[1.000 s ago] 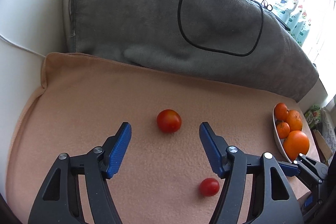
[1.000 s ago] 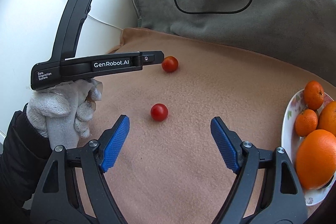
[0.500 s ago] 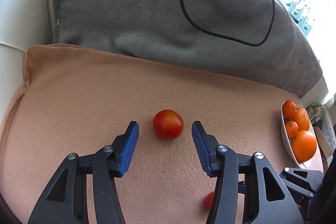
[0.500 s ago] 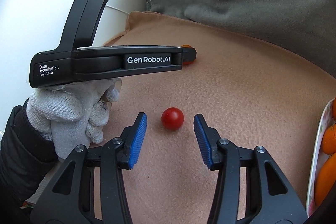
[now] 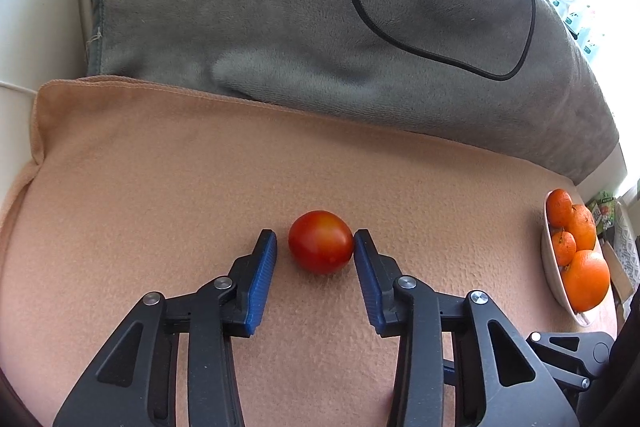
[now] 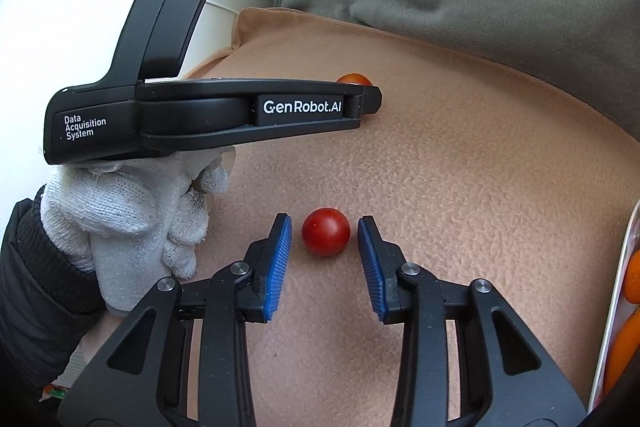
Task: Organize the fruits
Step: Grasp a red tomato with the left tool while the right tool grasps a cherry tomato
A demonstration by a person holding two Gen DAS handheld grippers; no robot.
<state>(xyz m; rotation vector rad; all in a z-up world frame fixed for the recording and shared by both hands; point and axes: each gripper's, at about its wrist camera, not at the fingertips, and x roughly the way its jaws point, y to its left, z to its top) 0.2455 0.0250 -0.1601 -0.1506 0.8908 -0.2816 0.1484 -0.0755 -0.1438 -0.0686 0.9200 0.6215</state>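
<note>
A larger red-orange tomato lies on the peach cloth. My left gripper is open around it; the right finger touches its side and a small gap shows at the left finger. In the right wrist view this tomato peeks out behind the left gripper's body. A small red cherry tomato lies on the cloth between the blue pads of my right gripper, which is open with small gaps on both sides.
A white plate with several oranges sits at the cloth's right edge; its rim shows in the right wrist view. A grey blanket with a black cable lies behind. A white-gloved hand holds the left gripper.
Both grippers moved forward and down to bracket their tomatoes, and both sets of jaws narrowed around them. The cherry tomato has left the left wrist view.
</note>
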